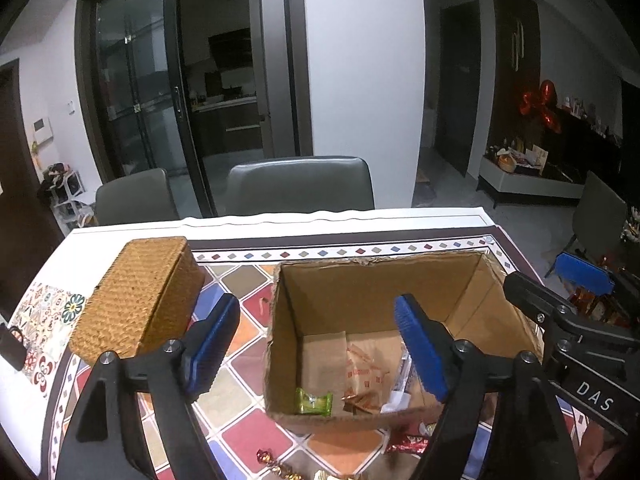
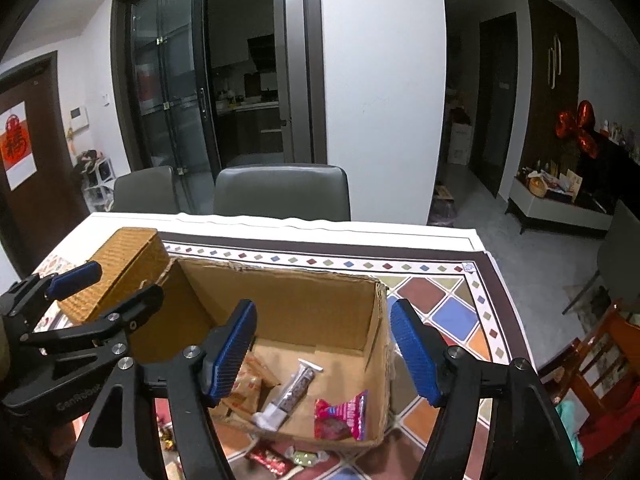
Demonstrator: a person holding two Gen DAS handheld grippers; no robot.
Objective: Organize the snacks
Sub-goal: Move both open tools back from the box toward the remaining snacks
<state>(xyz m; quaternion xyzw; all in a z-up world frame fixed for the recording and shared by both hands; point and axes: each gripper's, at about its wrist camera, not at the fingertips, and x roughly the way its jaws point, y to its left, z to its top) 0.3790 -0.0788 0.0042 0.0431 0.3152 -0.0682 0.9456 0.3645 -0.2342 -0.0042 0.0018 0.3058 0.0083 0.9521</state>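
both claws stand wide apart and empty: the left gripper (image 1: pixel 320 354) and right gripper (image 2: pixel 324 354) hover over the cardboard box (image 2: pixel 280 304). the risk, as i judge it, is a finger catching the box's near wall and shoving it. the pink snack packet (image 2: pixel 342 416) lies inside at the near right corner, below the right claw; more wrapped candies (image 1: pixel 276 466) wait on the table (image 1: pixel 236 432) just near of the box.

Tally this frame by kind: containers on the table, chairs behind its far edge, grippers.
Cardboard box: 1
Wicker basket: 1
Grey chairs: 2
Grippers: 2 (left gripper, right gripper, both open)
Total: 6
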